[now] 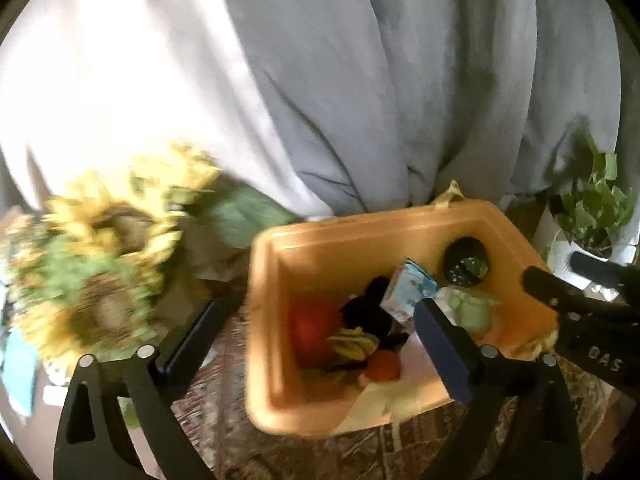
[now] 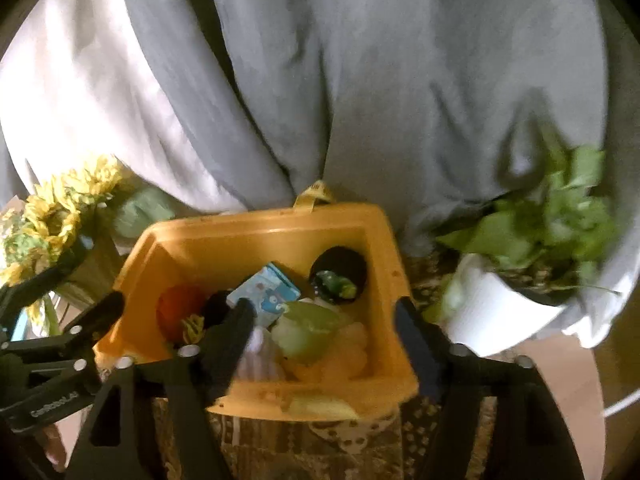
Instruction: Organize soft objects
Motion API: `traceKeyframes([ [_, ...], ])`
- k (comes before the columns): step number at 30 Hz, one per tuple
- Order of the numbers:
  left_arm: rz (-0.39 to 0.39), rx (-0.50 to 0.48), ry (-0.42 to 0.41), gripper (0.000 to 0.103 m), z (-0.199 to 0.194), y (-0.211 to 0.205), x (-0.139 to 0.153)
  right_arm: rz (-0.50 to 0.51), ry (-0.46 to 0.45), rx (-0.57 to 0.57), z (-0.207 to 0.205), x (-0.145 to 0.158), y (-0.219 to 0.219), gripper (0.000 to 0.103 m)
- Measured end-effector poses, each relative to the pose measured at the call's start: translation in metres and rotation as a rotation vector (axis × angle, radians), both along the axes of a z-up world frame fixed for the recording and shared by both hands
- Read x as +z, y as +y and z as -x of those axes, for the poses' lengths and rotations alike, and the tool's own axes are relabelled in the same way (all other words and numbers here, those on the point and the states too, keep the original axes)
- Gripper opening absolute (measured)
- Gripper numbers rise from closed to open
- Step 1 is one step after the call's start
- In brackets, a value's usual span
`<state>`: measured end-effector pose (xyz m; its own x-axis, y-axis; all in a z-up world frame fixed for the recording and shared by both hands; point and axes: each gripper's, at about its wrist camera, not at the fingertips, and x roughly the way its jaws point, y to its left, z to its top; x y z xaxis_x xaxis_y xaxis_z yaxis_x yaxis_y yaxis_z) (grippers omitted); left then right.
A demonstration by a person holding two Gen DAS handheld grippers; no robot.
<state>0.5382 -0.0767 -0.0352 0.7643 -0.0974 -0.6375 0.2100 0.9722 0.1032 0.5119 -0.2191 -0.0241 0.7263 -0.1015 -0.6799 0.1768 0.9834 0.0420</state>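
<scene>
your left gripper [image 1: 316, 340] is spread wide and holds nothing: one finger hangs over the patterned surface [image 1: 224, 420] outside the orange bin [image 1: 360, 240], the other over the bin's near rim. your right gripper [image 2: 324, 324] is also released and empty, both fingers poised above the bin's near half.

inside the bin sits the pile of soft things: a red ball [image 1: 312, 328], a black plush [image 1: 368, 312] with a yellow striped piece [image 1: 354, 342] against it, a pale green item [image 2: 308, 330], some orange pieces [image 2: 348, 354], a blue printed pack [image 2: 266, 292], and at the far corner a dark round container [image 2: 338, 280].

judging by this, most of the gathering looks done, since no loose soft object shows on the surface around the bin. what may be left is tidying within it, or fetching things out of view.

beyond stand blurred sunflowers [image 1: 92, 264], a potted plant [image 2: 540, 240] in a white pot, and a grey curtain [image 1: 360, 80] behind.
</scene>
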Motion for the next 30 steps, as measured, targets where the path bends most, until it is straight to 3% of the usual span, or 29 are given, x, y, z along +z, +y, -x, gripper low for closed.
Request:
traceKeyframes([
  [6,-0.008,0.054,-0.105,0.103,0.06,0.022,0.024,0.074,-0.111,-0.029,0.058,0.031,0.018,0.09],
  [16,0.039,0.022,-0.245,0.103,0.147,0.063,0.051,0.038,-0.248,-0.089,0.152,0.061,0.046,0.092],
  [22,0.061,-0.008,-0.261,0.103,0.182,0.074,0.058,0.069,-0.321,-0.111,0.201,0.073,0.065,0.093],
  [30,0.066,0.018,-0.305,0.103,0.238,0.076,0.065,0.043,-0.339,-0.092,0.251,0.073,0.066,0.095],
])
